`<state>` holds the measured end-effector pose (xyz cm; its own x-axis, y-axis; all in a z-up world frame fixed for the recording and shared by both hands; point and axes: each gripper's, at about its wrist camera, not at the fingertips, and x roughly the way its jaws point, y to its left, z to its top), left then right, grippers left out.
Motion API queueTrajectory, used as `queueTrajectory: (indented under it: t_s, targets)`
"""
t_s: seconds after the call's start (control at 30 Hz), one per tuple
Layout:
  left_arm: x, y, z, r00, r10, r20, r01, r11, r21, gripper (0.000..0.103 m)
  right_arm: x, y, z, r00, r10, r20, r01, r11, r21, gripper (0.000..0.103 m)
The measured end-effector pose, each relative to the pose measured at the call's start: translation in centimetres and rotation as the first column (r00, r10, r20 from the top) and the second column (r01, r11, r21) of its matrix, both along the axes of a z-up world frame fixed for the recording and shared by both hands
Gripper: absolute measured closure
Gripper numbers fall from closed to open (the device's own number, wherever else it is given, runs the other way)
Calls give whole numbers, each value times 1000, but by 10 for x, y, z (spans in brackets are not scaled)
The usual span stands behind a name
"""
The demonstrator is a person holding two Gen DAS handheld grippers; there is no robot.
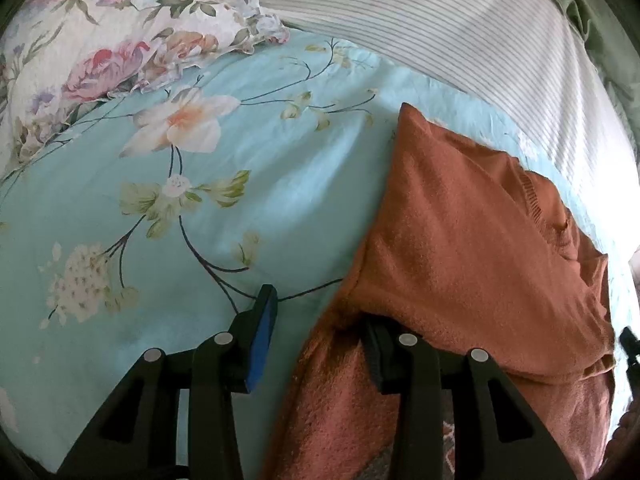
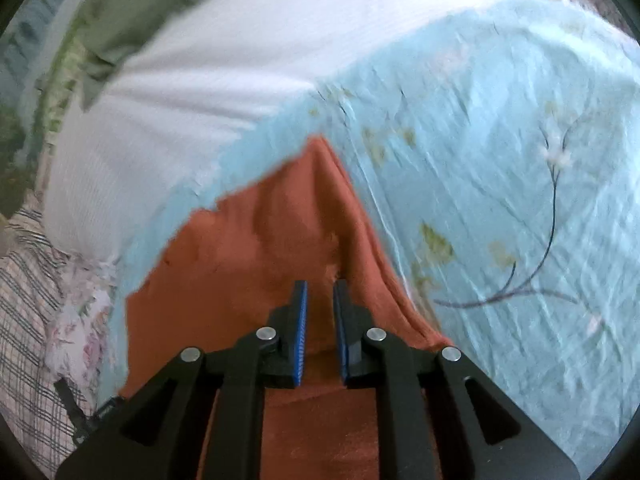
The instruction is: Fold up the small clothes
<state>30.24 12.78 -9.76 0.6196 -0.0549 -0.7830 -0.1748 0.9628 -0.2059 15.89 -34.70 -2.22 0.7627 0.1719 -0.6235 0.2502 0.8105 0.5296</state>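
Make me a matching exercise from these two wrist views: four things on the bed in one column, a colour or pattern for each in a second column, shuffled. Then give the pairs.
Column 1
1. small garment
2. bedsheet
3. ruffled pillow
4. blanket beyond the sheet

Column 2
A. white with fine dark stripes
B. rust orange
C. cream with pink roses
D. light blue with white blossoms and thin branches

Pairs: 1-B, 2-D, 3-C, 4-A
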Motion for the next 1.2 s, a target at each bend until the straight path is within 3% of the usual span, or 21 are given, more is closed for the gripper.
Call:
queueTrajectory:
  t_s: [0.13, 0.17, 0.23, 0.3, 0.4, 0.5, 0.6, 0.73, 0.8, 0.93, 1.1, 1.2]
  targets:
    - [1, -3, 0, 1000, 4, 0, -4, 1000, 15, 61, 31, 33, -13, 978, 204, -36, -203, 979, 33, 71]
    - [1, -2, 0, 1000, 5, 0, -5, 1000, 10, 61, 43, 40, -25, 969, 222, -109, -223, 975, -2, 66]
    - [1, -1, -1, 1000, 3, 0, -3, 1000, -3, 61, 53, 37, -46, 960, 199, -195, -208, 978, -25, 66]
    - [2, -1, -1, 1000, -4, -3, 4, 1000, -9, 61, 47, 23, -48, 970, 174, -169, -174, 985, 14, 73]
    - [-1, 0, 3, 999, -31, -7, 31, 999, -11, 61, 22, 4, -27, 987, 110, -115, -110, 994, 3, 66]
    - [-13, 6, 8, 997, -74, 2, 74, 996, -57, 61, -1, -12, -12, 990, 119, -76, -118, 993, 15, 55]
    - [-32, 9, 15, 993, -118, 16, 119, 991, -57, 62, -22, -20, -1, 985, 150, -81, -149, 989, 13, 53]
    - [-72, 16, 25, 984, -174, 24, 175, 983, -48, 56, -62, -34, -2, 975, 187, -120, -188, 982, 1, 52]
    - [-91, 20, 27, 980, -200, 19, 201, 977, -78, 50, -87, -42, -8, 969, 199, -149, -201, 980, 0, 51]
    - [-136, 25, 23, 962, -273, -14, 268, 952, -148, 48, -124, -42, -24, 956, 226, -188, -222, 974, 41, 51]
    - [-193, 25, 4, 937, -345, -65, 326, 923, -203, 48, -162, -30, -31, 934, 317, -163, -300, 946, 121, 51]
    - [-222, 22, 2, 927, -371, -47, 354, 911, -211, 47, -187, -21, -32, 913, 388, -129, -361, 913, 191, 51]
